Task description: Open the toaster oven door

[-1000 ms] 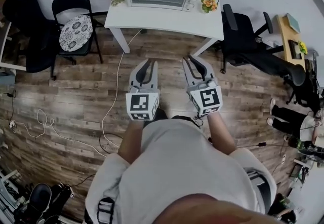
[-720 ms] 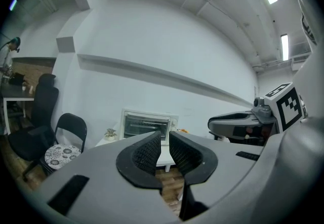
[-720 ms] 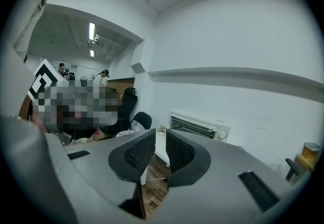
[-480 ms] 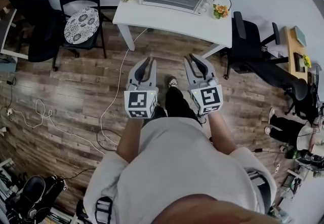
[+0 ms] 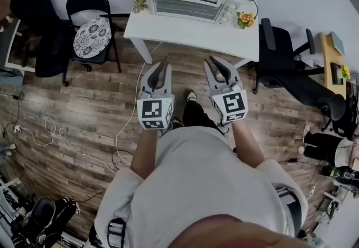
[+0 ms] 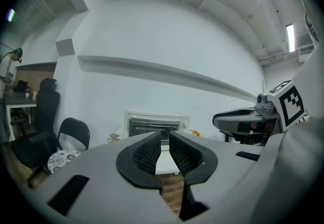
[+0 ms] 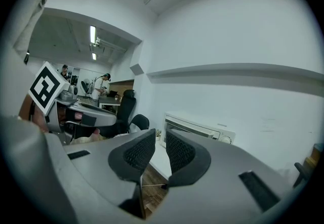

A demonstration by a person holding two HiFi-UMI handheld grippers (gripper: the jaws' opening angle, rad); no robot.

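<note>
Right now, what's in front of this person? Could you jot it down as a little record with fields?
Oven: white toaster oven, door shut, on the white table
Beside it: small green plant on one end, orange flowers on the other
Left tool: jaws slightly apart, empty, over the wooden floor, short of the table
Right tool: jaws slightly apart, empty, alongside the left one
Seats: folding chair with patterned cushion; black office chair
</note>
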